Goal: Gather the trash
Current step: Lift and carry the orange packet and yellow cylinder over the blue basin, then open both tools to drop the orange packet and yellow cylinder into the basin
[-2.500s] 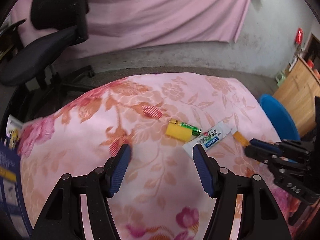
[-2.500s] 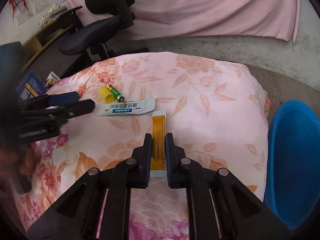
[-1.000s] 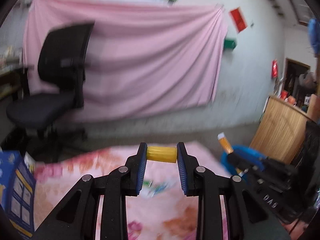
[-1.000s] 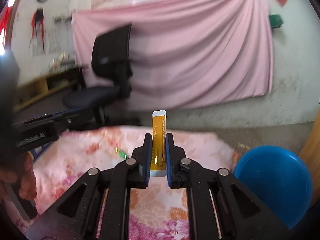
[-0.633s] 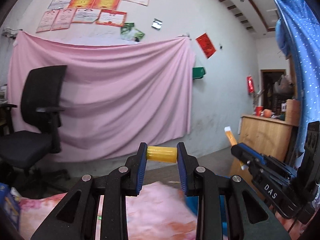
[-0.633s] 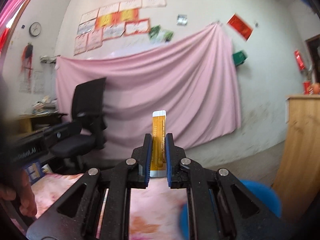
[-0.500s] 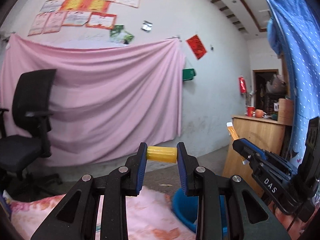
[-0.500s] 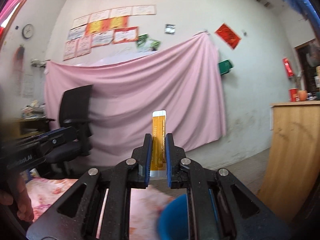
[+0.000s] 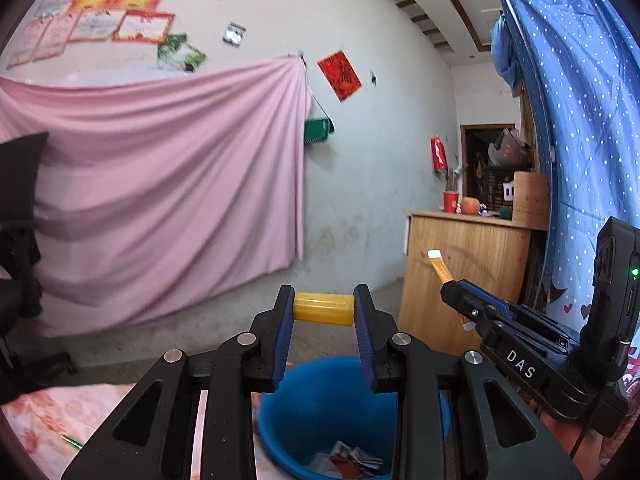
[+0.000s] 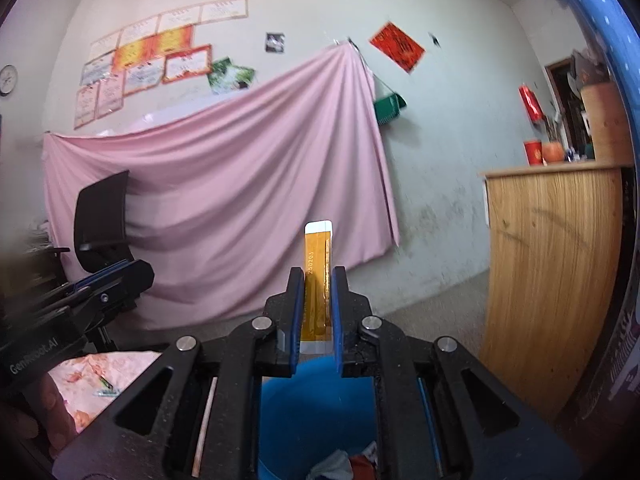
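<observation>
Two items are carried above the blue bin (image 9: 280, 432): left gripper (image 9: 323, 309) clamps a yellow cap (image 9: 323, 309), right gripper (image 10: 318, 280) clamps an orange sachet (image 10: 318, 264). Neither is dropped yet. A battery (image 9: 71, 442) remains on the table (image 9: 48, 420) edge.

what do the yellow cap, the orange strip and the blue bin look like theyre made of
Yellow cap: likely plastic, smooth, slightly glossy and translucent, keeping its round shape between the left gripper pads.
Orange strip: thin amber film, probably plastic, flat, shiny, white ends, printed digits, held by the right gripper.
Blue bin: apparently moulded plastic, uniform colour, smooth wall.

Floral-covered table (image 9: 72, 412), thin green item (image 9: 71, 442) on it, floor (image 9: 168, 344) beyond
</observation>
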Demonstrator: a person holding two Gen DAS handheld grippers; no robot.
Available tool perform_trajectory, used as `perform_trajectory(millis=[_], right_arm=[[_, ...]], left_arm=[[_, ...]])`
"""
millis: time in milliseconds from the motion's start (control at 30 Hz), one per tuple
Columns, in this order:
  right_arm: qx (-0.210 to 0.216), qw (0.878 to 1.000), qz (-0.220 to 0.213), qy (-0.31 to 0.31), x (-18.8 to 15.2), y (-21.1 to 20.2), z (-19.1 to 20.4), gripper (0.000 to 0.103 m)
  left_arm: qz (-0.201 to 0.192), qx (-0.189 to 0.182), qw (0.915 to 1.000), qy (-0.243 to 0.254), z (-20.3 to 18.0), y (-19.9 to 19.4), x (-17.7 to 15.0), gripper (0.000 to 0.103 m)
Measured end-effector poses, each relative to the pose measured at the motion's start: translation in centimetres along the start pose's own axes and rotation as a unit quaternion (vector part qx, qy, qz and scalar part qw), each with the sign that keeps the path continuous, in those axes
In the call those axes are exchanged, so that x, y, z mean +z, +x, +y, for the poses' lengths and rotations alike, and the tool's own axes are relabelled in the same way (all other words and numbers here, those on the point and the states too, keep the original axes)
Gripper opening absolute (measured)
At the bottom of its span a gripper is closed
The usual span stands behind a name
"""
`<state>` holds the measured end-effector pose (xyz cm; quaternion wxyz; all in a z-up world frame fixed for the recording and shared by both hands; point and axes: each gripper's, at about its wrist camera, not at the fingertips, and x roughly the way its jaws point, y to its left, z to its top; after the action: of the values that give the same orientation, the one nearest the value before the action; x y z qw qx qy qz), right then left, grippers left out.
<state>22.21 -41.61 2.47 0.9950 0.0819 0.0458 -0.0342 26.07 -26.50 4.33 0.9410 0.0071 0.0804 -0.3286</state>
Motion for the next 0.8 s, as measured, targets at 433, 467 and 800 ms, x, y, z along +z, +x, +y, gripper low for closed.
perform_trajectory(millis=[433,467,800], right_arm=[[-0.033,0.989,0.129,0.068,-3.5,3.3,-3.8,0.037],[-0.032,0.988,0.134,0.069,-3.7,3.4,-3.8,0.037],[-0.02,0.984,0.166,0.066,-4.5,4.7,-3.5,0.037]], left_arm=[[0.191,0.004,0.9815,-0.002,-1.4,7.6,-3.2,0.025],[0.2,0.007,0.9798,-0.004,-1.3,8.0,-3.4,0.025],[0.242,0.009,0.9691,-0.046,0.6,8.3,-4.1,0.025]])
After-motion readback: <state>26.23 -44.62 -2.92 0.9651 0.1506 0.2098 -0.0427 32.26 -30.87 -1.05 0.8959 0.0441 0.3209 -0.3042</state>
